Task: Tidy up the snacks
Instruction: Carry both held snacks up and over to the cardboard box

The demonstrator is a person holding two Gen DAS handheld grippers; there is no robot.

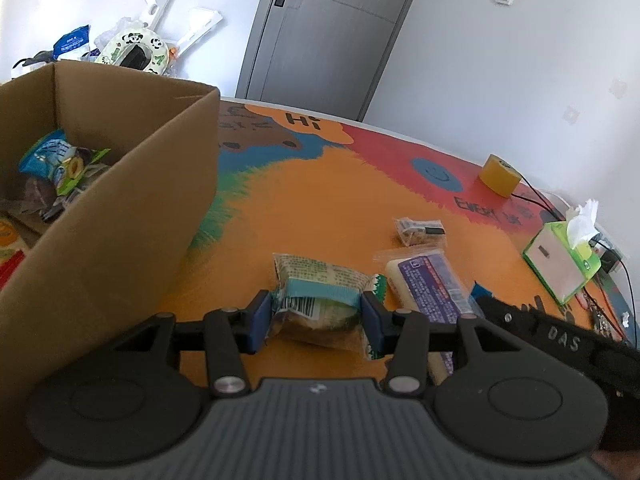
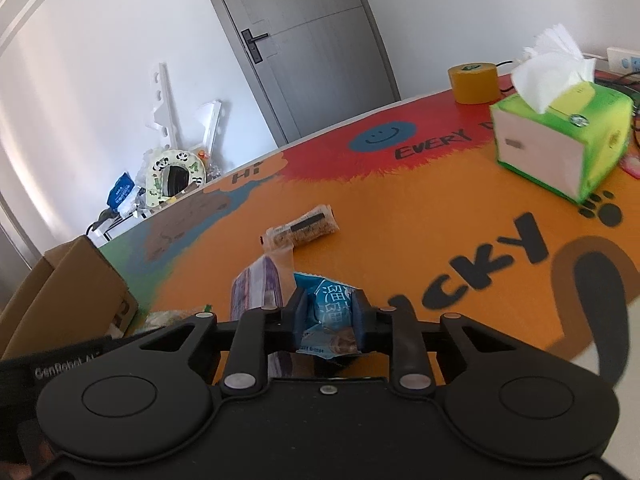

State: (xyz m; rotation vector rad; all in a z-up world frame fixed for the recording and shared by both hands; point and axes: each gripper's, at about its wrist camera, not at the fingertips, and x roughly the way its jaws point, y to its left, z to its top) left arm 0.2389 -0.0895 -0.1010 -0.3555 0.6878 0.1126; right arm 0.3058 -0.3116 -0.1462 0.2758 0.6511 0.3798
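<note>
My left gripper point(image 1: 316, 318) is shut on a green-and-tan snack packet point(image 1: 320, 300), held just right of the open cardboard box point(image 1: 120, 208). The box holds several snack packs point(image 1: 60, 164). My right gripper point(image 2: 330, 316) is shut on a small blue snack pouch point(image 2: 332, 312) low over the table. A purple-labelled bar pack point(image 2: 256, 292) lies just left of it and shows in the left wrist view as a purple-labelled bar pack point(image 1: 428, 284). A small clear-wrapped grain bar point(image 2: 304, 226) lies farther out on the colourful mat point(image 2: 400, 220).
A green tissue box point(image 2: 560, 140) and a yellow tape roll point(image 2: 474, 84) stand at the far right of the table, with cables behind them. The cardboard box point(image 2: 68, 292) fills the left side. A grey door point(image 2: 300, 40) and floor clutter point(image 2: 168, 176) lie beyond the table.
</note>
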